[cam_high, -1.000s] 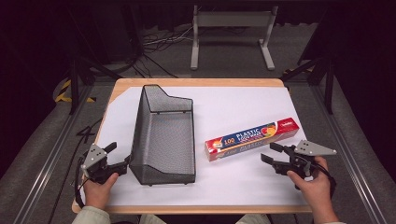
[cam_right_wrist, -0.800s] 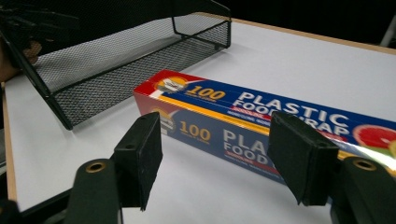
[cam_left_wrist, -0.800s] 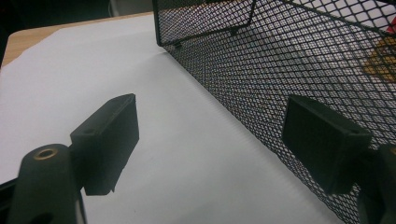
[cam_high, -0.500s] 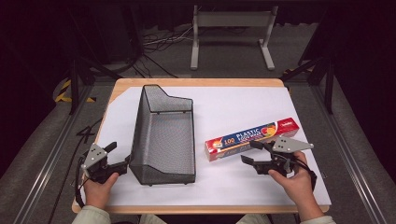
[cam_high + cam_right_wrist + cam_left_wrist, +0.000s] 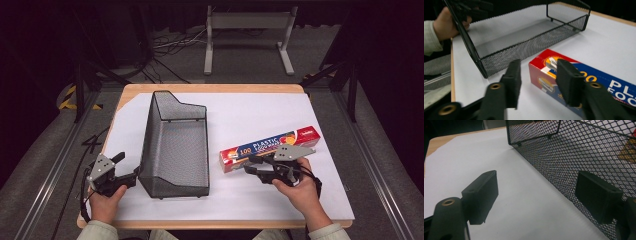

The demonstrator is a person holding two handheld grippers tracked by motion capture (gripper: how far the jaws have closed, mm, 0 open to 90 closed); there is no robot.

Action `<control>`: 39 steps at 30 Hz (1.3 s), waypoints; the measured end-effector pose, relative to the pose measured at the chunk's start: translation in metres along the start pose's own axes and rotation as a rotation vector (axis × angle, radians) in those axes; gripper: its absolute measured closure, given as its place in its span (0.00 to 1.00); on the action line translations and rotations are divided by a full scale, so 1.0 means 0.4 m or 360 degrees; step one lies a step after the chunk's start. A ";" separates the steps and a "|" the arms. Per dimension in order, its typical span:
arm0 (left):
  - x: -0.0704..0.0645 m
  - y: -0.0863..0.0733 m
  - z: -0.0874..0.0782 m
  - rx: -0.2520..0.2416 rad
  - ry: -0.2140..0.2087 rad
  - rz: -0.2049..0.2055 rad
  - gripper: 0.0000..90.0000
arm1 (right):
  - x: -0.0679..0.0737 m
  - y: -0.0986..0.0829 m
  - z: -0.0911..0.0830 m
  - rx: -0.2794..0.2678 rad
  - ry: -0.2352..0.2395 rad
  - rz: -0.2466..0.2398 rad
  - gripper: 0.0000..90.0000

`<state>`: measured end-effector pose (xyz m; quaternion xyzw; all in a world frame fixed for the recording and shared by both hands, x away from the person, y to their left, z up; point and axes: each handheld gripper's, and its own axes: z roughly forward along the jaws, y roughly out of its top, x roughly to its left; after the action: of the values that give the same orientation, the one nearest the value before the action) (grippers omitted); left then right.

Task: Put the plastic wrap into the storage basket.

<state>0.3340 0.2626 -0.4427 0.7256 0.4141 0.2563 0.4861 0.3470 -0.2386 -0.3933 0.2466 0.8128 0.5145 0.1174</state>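
Note:
A long red and blue plastic wrap box [image 5: 272, 144] lies on the white table cover, right of a black wire mesh basket [image 5: 175, 145]. My right gripper [image 5: 248, 165] is open at the box's near left end. In the right gripper view its jaws [image 5: 540, 80] stand apart, the right one in front of the box [image 5: 614, 85] and the left one over bare table beside the box's end. My left gripper [image 5: 128, 166] is open at the basket's near left corner. In the left gripper view its right pad [image 5: 597, 195] sits close against the basket's mesh wall [image 5: 579, 152].
The white cover [image 5: 260, 115] spreads over a wooden table [image 5: 210, 88] with free room behind the box and left of the basket. A hand and sleeve [image 5: 439, 27] hold the left gripper behind the basket [image 5: 524, 37]. Dark floor, cables and a metal stand [image 5: 247, 30] lie beyond.
My right gripper has moved left along the box's near side to its left end. The left gripper, basket and box have stayed in place.

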 end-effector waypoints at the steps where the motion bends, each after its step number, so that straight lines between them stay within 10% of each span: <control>1: 0.000 0.000 0.000 0.0001 0.0001 0.0001 0.22 | -0.002 -0.001 0.007 0.0028 0.0006 0.0003 0.76; 9: 0.000 0.000 0.000 0.0002 0.0005 0.0005 0.22 | -0.004 -0.005 0.055 0.0214 0.0005 -0.0021 1.00; 39: 0.002 -0.005 0.004 -0.0009 0.0026 -0.0014 0.19 | -0.016 -0.019 0.187 0.0569 -0.0080 0.0025 1.00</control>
<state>0.3350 0.2629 -0.4451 0.7204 0.4205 0.2614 0.4857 0.3834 -0.1863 -0.4335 0.2826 0.8862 0.3564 0.0879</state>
